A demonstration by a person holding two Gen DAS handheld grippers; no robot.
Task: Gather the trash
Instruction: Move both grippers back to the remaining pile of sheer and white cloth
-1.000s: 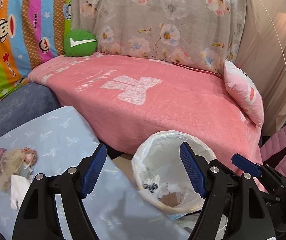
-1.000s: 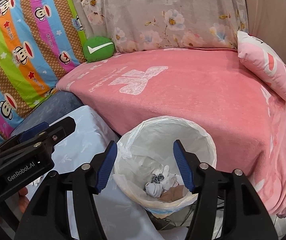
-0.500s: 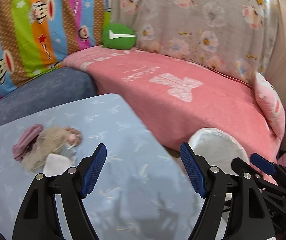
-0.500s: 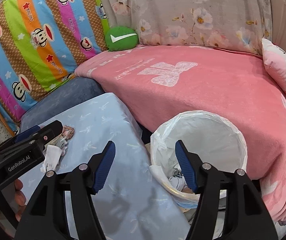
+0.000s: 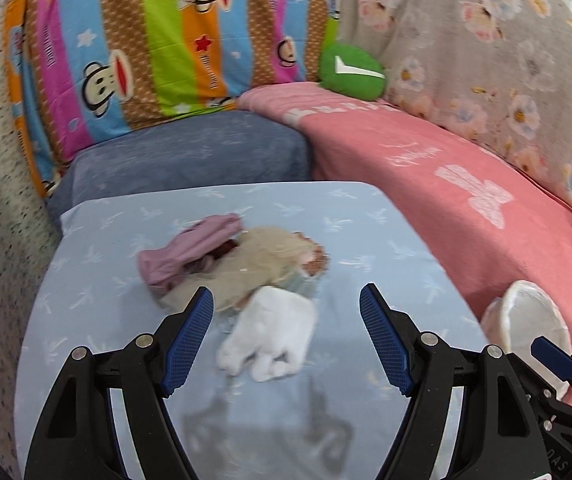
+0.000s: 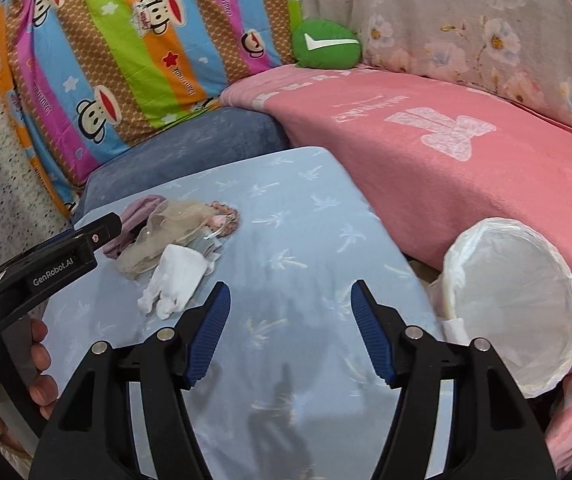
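A crumpled white tissue lies on the light-blue table, touching a heap of beige wrapper and purple scrap. My left gripper is open and empty, its fingers either side of the tissue, a little above it. In the right wrist view the tissue and the heap lie left of my right gripper, which is open and empty over bare table. The white-lined trash bin stands at the table's right edge; it also shows in the left wrist view.
A pink-covered sofa curves behind the table and the bin. A green cushion sits at the sofa's back. A striped monkey-print cloth hangs at the back left. A dark blue seat lies beyond the table's far edge.
Both grippers have swung left, away from the bin and over the table. The tissue and heap now sit between the left gripper's fingers. Both grippers stay open.
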